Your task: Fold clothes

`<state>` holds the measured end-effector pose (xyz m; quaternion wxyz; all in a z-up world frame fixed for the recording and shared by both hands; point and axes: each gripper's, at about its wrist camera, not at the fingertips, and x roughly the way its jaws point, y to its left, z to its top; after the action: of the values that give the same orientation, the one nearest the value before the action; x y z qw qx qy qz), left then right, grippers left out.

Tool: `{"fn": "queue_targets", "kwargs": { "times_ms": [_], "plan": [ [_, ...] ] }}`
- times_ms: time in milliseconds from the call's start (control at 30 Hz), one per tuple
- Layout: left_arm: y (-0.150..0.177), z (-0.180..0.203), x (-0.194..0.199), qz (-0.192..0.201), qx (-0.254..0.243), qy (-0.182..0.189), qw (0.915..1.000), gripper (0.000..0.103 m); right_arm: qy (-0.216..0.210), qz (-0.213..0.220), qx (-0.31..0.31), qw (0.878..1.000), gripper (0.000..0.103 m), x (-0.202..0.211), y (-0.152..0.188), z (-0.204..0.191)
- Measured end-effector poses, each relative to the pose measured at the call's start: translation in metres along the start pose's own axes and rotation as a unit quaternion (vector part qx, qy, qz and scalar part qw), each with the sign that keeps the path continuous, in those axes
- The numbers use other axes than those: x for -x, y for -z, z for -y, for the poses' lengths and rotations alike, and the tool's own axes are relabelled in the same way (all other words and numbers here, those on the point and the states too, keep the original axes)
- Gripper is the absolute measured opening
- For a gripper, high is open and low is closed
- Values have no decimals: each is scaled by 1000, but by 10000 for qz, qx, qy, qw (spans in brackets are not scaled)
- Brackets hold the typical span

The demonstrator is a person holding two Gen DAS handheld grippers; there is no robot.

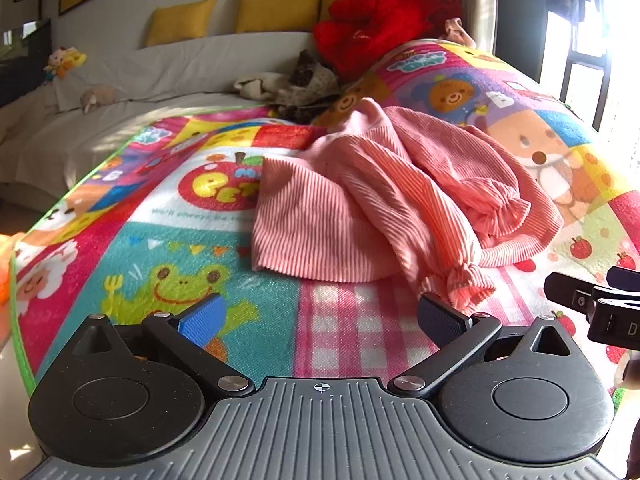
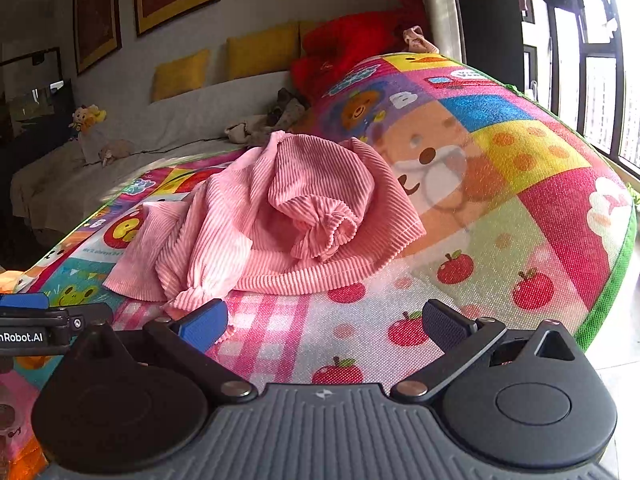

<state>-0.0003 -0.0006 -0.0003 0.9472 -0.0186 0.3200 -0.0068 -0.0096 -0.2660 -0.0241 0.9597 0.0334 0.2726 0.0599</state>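
A pink ribbed top lies crumpled on a colourful cartoon mat, its two ruffled cuffs turned toward me. My left gripper hovers open just short of the garment, its right finger close to the nearer cuff. In the right wrist view the same pink top sits ahead and to the left. My right gripper is open over the mat, with its blue left pad next to the cuff. Neither gripper holds anything.
A grey sofa with yellow cushions stands behind the mat. On it lie a red garment, a heap of brownish clothes and a plush toy. Windows run along the right. The right gripper's body shows at the left view's edge.
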Motion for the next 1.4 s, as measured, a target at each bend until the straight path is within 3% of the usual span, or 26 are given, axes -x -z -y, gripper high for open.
{"fn": "queue_targets", "kwargs": {
  "times_ms": [100,333,1400],
  "plan": [
    [2,3,0,35,-73,-53,10000,103,236,115,437,9987,103,1,-1,-14],
    [1,-1,-1,-6,-47,-11,10000,103,53,-26,302,9995,103,-3,1,-13],
    [4,-2,-8,-307,-20,31,9995,103,66,-188,274,9994,103,-4,3,-15]
  ]
}}
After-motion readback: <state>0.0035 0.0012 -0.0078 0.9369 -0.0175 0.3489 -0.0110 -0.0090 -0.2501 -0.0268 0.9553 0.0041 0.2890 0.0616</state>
